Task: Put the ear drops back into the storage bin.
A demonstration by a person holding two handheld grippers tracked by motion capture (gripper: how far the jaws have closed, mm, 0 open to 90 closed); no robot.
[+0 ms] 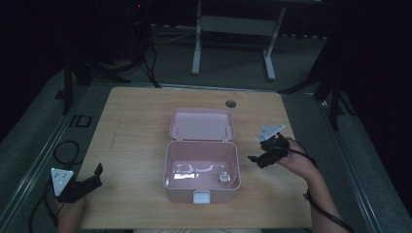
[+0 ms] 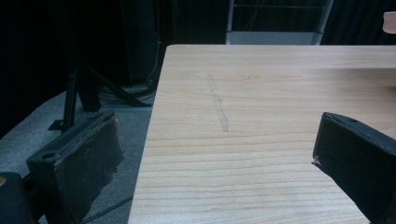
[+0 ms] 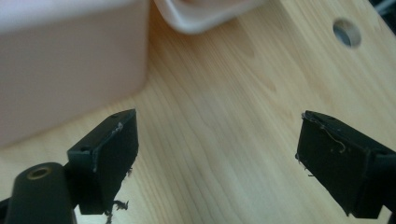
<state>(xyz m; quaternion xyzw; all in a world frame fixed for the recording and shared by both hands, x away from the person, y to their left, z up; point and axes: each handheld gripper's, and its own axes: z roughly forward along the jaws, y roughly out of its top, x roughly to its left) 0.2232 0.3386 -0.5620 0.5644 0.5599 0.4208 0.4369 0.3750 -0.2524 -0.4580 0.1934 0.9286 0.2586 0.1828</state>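
Note:
An open pink box [image 1: 177,165] stands at the middle of the wooden table [image 1: 131,131], its lid [image 1: 201,124] folded flat behind it. Inside, near the front right corner, sits a small pale object [image 1: 224,177]. A white latch [image 1: 201,196] hangs on the front wall. My left gripper [image 1: 98,175] rests near the table's front left corner, open and holding nothing; in its own view the left gripper [image 2: 217,140] spans bare wood. My right gripper [image 1: 260,154] hovers just right of the box, open, and the right gripper [image 3: 217,140] has the box wall [image 3: 70,60] at its left.
A round cable hole [image 1: 231,103] lies behind the lid, also the hole [image 3: 346,31] in the right gripper view. A faint scratch [image 2: 218,105] marks the wood ahead of the left gripper. The table's left edge [image 2: 152,126] drops to grey floor. White desk legs [image 1: 196,53] stand beyond.

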